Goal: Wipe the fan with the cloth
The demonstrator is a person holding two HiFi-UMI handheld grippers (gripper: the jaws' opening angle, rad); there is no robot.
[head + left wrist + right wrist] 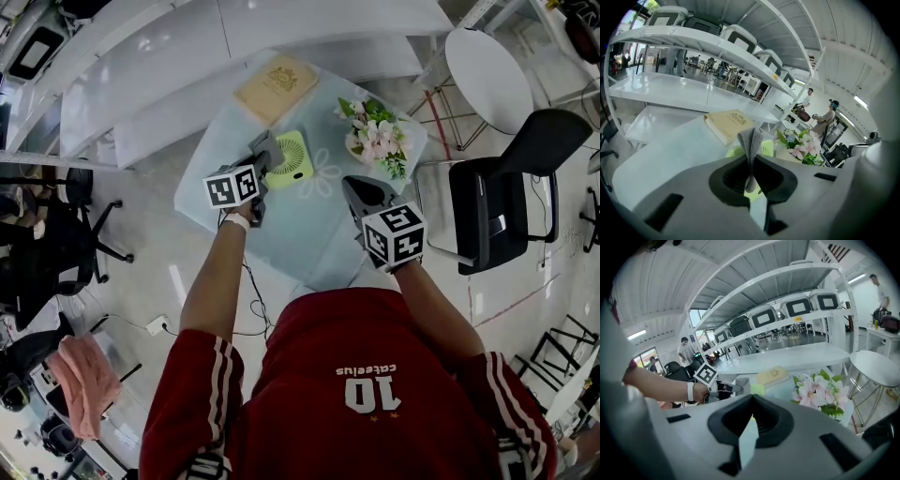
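Observation:
A small lime-green fan lies on the pale glass table, between a tan book and a flower bunch. My left gripper is at the fan's left edge, shut on a grey knitted cloth. In the left gripper view the cloth sticks up from the closed jaws of the left gripper, with the fan just behind it. My right gripper hovers over the table to the fan's right, shut and holding nothing. The right gripper view shows the right gripper, and past it the fan and the left gripper.
A tan book lies at the table's far edge. A bunch of pink flowers stands at the far right. A black chair and a round white table are to the right. White shelving runs behind.

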